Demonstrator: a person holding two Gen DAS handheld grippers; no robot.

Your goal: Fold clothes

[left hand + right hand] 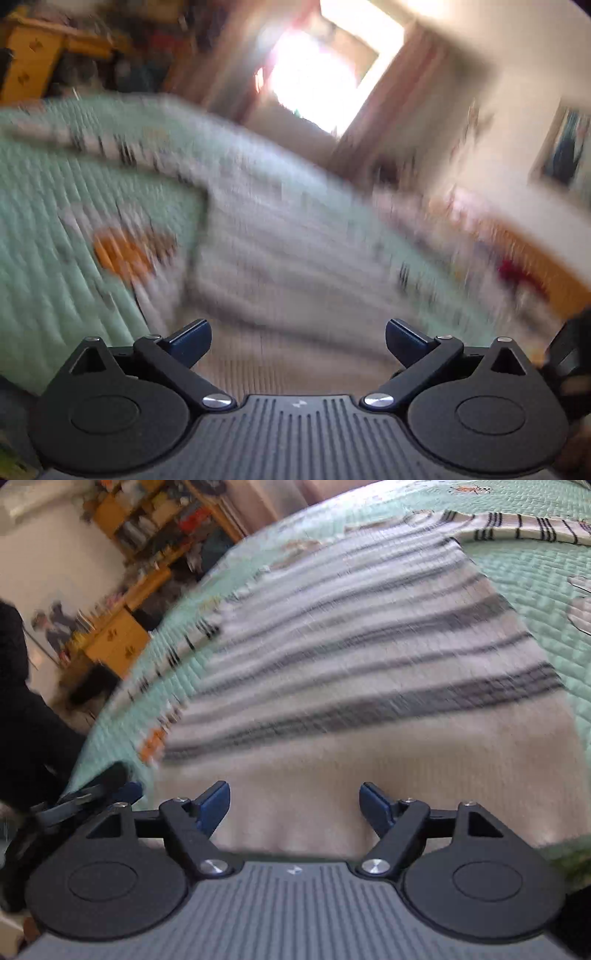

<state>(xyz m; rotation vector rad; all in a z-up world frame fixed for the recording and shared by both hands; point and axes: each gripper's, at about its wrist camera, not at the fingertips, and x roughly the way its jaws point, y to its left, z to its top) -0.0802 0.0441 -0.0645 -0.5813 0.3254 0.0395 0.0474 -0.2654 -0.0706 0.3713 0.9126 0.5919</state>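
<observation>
A striped sweater lies flat across the green quilt, filling mid-frame. Right claw and left claw both gape, pinching nothing.

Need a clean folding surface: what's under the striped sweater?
The striped sweater lies flat on a green quilt, visible all around it. Anything beneath its middle is covered.

This is a lived-in bedroom in a home: a bed under a mint-green quilted bedspread fills the view. Beside it stand cluttered yellow wooden shelves, a yellow wooden cabinet and a bright curtained window.
</observation>
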